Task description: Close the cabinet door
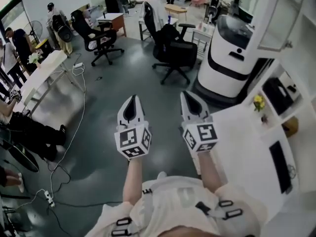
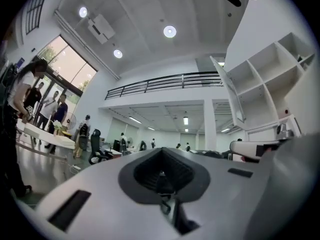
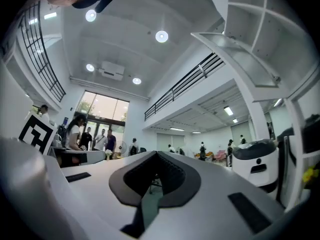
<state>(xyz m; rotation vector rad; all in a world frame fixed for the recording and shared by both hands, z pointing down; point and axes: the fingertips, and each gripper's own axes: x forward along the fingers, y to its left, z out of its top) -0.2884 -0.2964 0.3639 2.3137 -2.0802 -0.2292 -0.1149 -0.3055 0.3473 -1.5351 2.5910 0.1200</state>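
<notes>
The cabinet door point(image 1: 279, 16) is hanging open at upper right, before the cabinet point(image 1: 301, 53); an office chair point(image 1: 173, 51) is standing upper centre.

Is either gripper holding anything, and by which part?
Nothing is held. The left gripper and right gripper both have jaws together on nothing, clear of the open cabinet door.
</notes>
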